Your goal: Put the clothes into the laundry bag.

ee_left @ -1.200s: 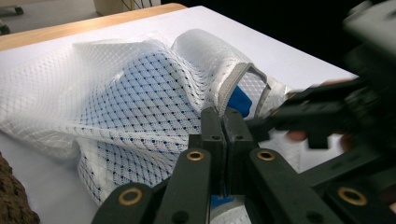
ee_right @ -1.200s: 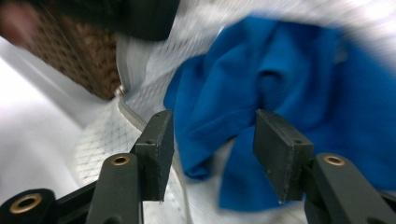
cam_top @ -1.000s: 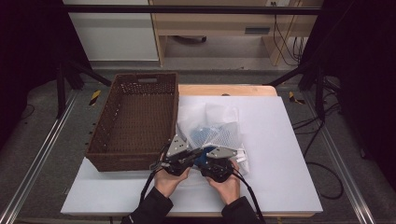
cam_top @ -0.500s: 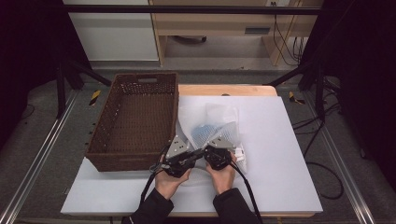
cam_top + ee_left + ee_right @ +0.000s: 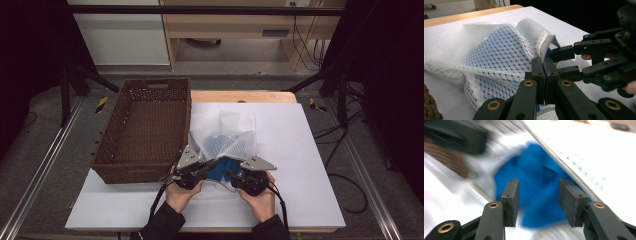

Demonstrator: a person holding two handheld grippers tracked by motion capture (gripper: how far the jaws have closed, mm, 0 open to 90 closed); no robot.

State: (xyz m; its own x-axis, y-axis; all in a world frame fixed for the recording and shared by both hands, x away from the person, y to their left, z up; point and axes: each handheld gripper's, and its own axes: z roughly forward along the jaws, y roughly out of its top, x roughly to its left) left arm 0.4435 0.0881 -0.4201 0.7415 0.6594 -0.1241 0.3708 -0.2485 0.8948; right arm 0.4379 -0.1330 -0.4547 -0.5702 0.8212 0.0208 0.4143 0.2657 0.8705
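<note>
A white mesh bag (image 5: 222, 132) lies on the white table (image 5: 300, 150) with a blue cloth (image 5: 220, 167) at its mouth. My left gripper (image 5: 214, 163) is shut on the bag's near rim, which it holds lifted (image 5: 499, 55). In the left gripper view the right gripper (image 5: 555, 63) faces it closely. My right gripper (image 5: 229, 174) has just been opening its jaws. They stand apart in front of the blue cloth (image 5: 531, 167), which is blurred, and the pads (image 5: 511, 195) press on nothing.
A brown wicker basket (image 5: 135, 172) stands on the table's left, close to my left hand. Bare white table stretches to the right of the bag. A dark frame and cables surround the table.
The right gripper went in to the bag's mouth, then drew back to the right, and its jaws now stand wider apart. The left gripper has kept still, shut on the bag's rim.
</note>
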